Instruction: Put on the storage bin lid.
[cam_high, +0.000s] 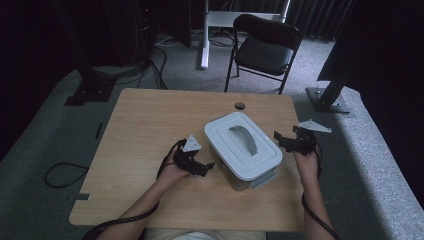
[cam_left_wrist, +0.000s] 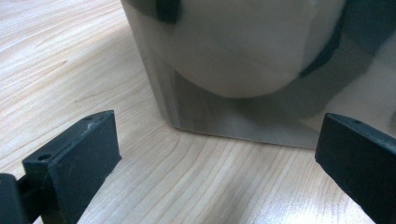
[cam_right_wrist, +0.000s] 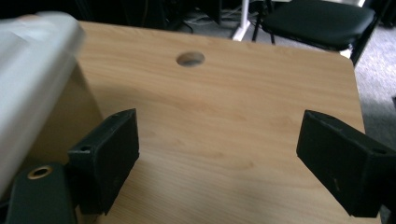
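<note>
Both tongs, left (cam_high: 207, 166) and right (cam_high: 278, 136), gape beside the lidded box (cam_high: 243, 145); its clear wall (cam_left_wrist: 224, 116) shows close-up.

We work at a light wooden table (cam_high: 145, 135) with rounded corners and a round cable hole (cam_high: 240, 106) near its far edge. A white lidded storage box (cam_high: 243, 148) with a grey handle across its lid stands directly on it, turned at an angle, right of the middle. A short dark strip (cam_high: 98, 131) sits at the table's left edge, and a grey tab (cam_high: 82, 196) near its front left corner.
</note>
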